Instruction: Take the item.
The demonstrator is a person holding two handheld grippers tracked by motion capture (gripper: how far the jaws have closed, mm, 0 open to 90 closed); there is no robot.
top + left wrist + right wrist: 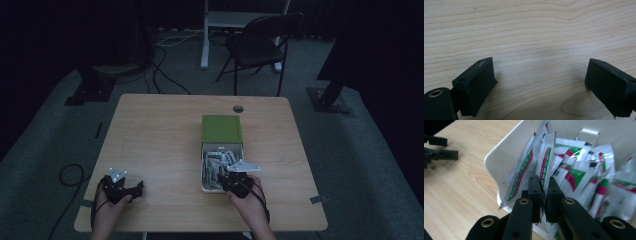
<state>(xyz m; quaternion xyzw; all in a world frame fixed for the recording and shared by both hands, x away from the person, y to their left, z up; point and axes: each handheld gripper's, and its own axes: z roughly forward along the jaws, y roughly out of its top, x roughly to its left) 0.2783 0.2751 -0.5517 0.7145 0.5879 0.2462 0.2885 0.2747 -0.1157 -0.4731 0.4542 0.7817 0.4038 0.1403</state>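
Note:
A white open box [204, 175] with a green lid [222, 128] lies on the wooden table [160, 135]; it is full of white sachets printed red and green. My right gripper [231, 176] hangs over the box's near end. In the right gripper view its jaws are shut on one upright sachet [547, 157], whose lower edge is pinched between the pads, beside the box's white wall [506, 150]. My left gripper [131, 189] rests at the table's front left, open, and its pads [477, 80] stand wide apart over bare wood.
A round cable hole [238, 108] sits near the table's far edge. Beyond the table stand a black folding chair [260, 42] and a white stand leg [205, 35]. Cables trail over the grey floor at the left.

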